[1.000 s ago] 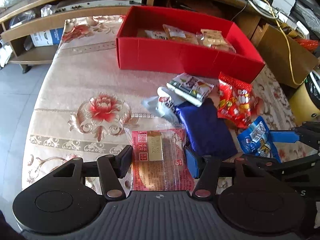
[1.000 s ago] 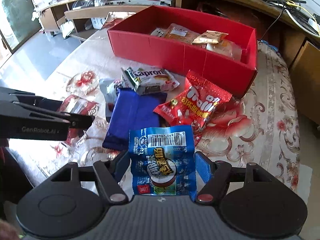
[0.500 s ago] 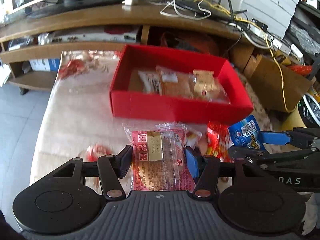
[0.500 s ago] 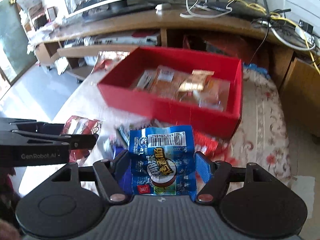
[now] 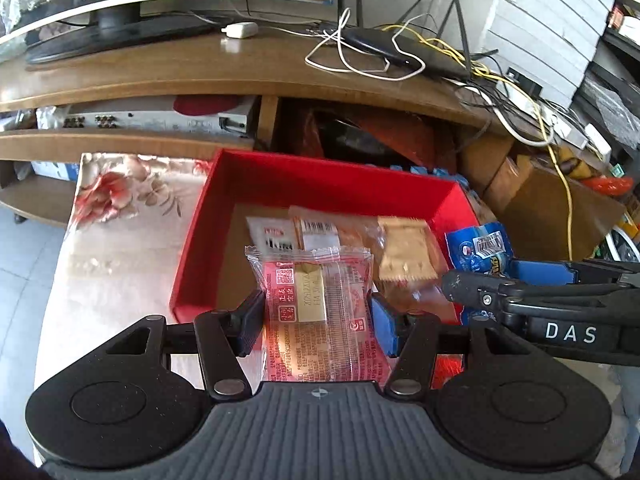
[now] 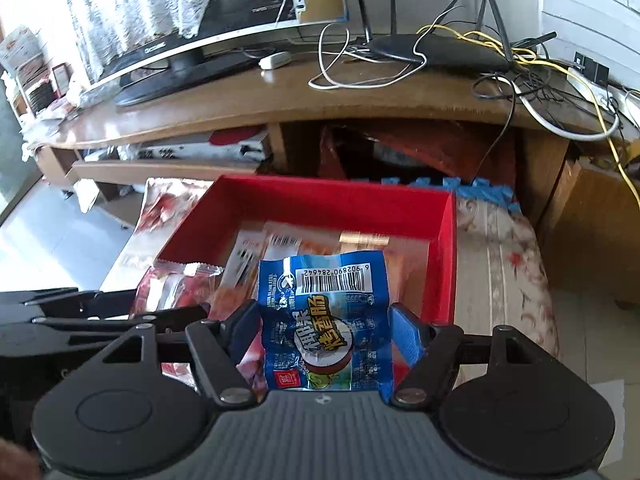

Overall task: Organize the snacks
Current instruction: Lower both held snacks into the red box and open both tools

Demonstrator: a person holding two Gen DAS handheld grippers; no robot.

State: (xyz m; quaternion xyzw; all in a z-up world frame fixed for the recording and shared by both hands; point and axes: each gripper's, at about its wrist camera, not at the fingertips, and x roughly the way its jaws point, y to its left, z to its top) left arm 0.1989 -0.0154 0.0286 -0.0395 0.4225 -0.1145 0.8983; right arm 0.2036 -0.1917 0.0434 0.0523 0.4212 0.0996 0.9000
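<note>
My left gripper (image 5: 318, 322) is shut on a clear-and-red snack packet (image 5: 320, 312) and holds it over the near edge of the red box (image 5: 320, 184). My right gripper (image 6: 324, 336) is shut on a blue snack bag (image 6: 324, 320) and holds it above the same red box (image 6: 332, 200). The box holds several packets (image 5: 360, 240). In the left wrist view the right gripper (image 5: 540, 280) and its blue bag (image 5: 480, 252) hang over the box's right side. In the right wrist view the left gripper (image 6: 120, 312) and its packet (image 6: 176, 284) sit at the left.
The box stands on a floral tablecloth (image 5: 120, 220) at the table's far end. Behind it is a wooden TV stand (image 5: 200, 76) with a monitor, a router (image 6: 436, 52) and loose cables. Cardboard boxes (image 5: 552, 208) stand at the right.
Both grippers have lifted off the table and moved forward with their packets, from the loose snack pile to above the red box. The pile has dropped out of view.
</note>
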